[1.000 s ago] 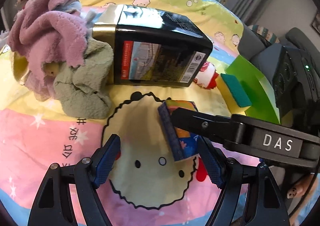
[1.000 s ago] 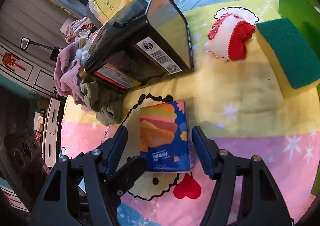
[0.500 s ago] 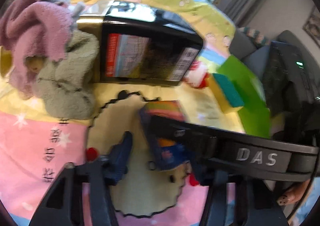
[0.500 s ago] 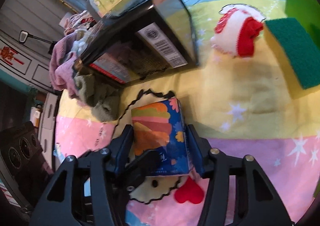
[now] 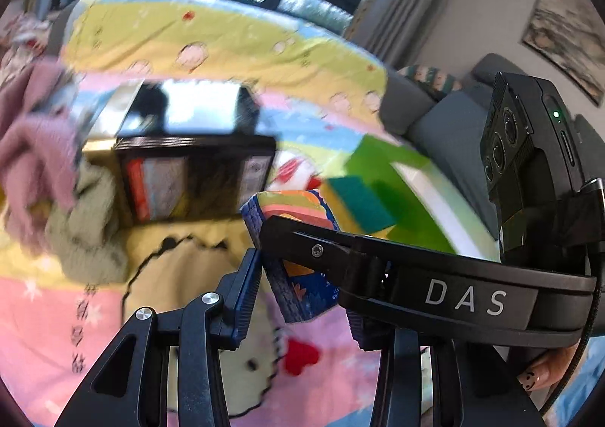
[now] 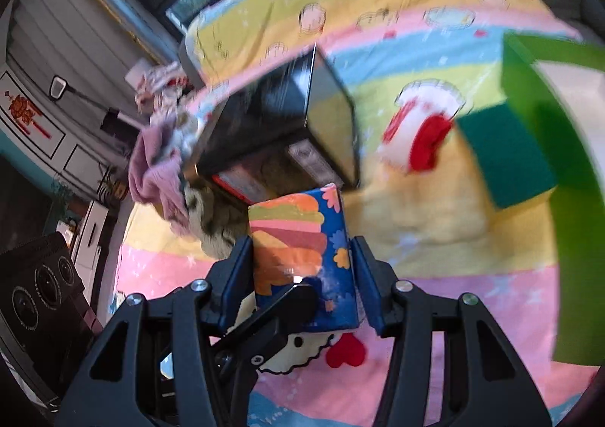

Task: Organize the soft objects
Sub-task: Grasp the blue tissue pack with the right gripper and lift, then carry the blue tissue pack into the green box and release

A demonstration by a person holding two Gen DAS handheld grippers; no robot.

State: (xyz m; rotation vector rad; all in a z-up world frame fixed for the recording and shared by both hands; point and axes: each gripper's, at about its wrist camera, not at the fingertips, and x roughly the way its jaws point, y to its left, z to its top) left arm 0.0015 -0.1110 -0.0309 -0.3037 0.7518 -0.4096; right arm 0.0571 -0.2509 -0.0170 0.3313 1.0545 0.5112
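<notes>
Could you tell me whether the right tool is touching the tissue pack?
Touching: the right wrist view shows the right tool with both pads pressed against the tissue pack.

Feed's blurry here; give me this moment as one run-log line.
left jaws: shut on blue tissue pack | right jaws: shut on same pack | pack: lifted off cartoon blanket
</notes>
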